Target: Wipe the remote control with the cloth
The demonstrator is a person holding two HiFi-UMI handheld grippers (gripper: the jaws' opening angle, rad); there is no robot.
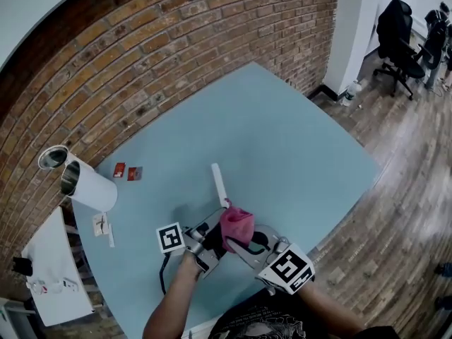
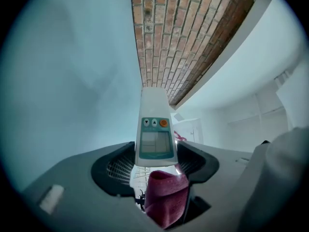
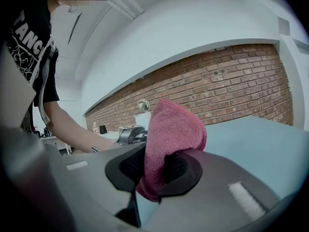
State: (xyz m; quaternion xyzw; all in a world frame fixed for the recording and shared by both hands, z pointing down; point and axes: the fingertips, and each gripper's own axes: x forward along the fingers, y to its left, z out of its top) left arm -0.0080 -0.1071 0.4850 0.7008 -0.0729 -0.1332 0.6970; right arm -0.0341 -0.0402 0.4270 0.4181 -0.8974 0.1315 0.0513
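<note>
Pink cloth (image 3: 171, 129) bunched up, right gripper (image 3: 154, 168) clamped on it. Jaws are nearly together with the fabric squeezed between the pads, and most of the cloth bulges out past the tips. Head view puts this gripper at the near edge of the light blue table (image 1: 282, 140), marker cube toward the person, jaws pointing in toward the left gripper (image 2: 155, 164).

Left gripper jaws stand fairly wide, closed on the near end of the white remote control (image 2: 154, 129), one pad on each long side. The remote is face-on to the left gripper view: grey screen, two small arrow buttons and an orange button beyond it. It juts out past the jaws, far end pointing toward the table middle. It is held above the tabletop, not lying on it.

The cloth sits right at the gripped end of the remote, up against it. Left gripper view shows it just below the screen end, between the jaws' bases. Cannot tell how hard it presses.

Further out, near the table's left edge: a small white card (image 1: 101, 224). Toward the left corner are two small red items (image 1: 119, 169) side by side, print too small to read. Beside them a white tumbler (image 1: 88, 186) lies on its side, metal mouth open toward the corner, with a shiny round metal piece (image 1: 53, 157) just beside it.

Brick wall (image 1: 176, 41) runs along the far left edge. Wood floor (image 1: 395, 210) lies to the right of the table, black office chair (image 1: 399, 34) well off at the far right.
</note>
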